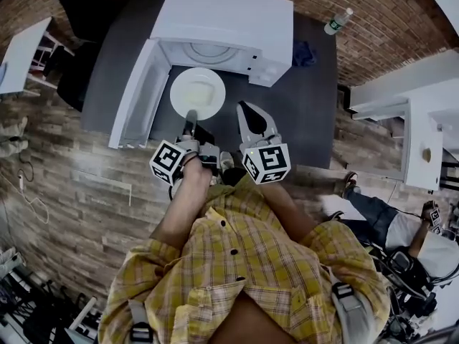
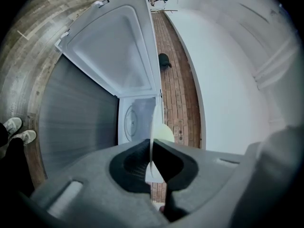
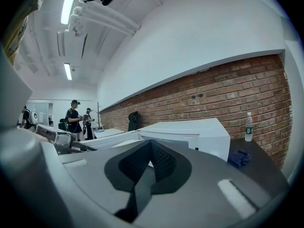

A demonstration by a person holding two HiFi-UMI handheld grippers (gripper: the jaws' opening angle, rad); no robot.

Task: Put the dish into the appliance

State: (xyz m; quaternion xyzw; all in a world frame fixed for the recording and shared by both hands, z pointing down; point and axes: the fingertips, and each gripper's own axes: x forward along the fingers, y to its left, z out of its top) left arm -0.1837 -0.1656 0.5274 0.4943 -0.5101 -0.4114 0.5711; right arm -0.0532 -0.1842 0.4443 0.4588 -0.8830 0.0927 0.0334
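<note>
A white plate (image 1: 197,92) hangs level in front of the open white microwave (image 1: 222,16), just outside its cavity. My left gripper (image 1: 190,120) is shut on the plate's near rim. In the left gripper view the plate (image 2: 163,133) stands edge-on between the pads of the left gripper (image 2: 152,145), and beyond it are the microwave's cavity and turntable (image 2: 130,122). The microwave door (image 1: 136,95) is swung wide open to the left. My right gripper (image 1: 247,110) is beside the plate on the right, shut and holding nothing, and the right gripper (image 3: 151,144) points past the microwave (image 3: 190,132).
The microwave stands on a dark table (image 1: 315,106) against a brick wall. A water bottle (image 1: 338,21) and a blue cloth (image 1: 304,52) lie right of the microwave. White tables (image 1: 416,135) and a seated person (image 1: 401,235) are to the right.
</note>
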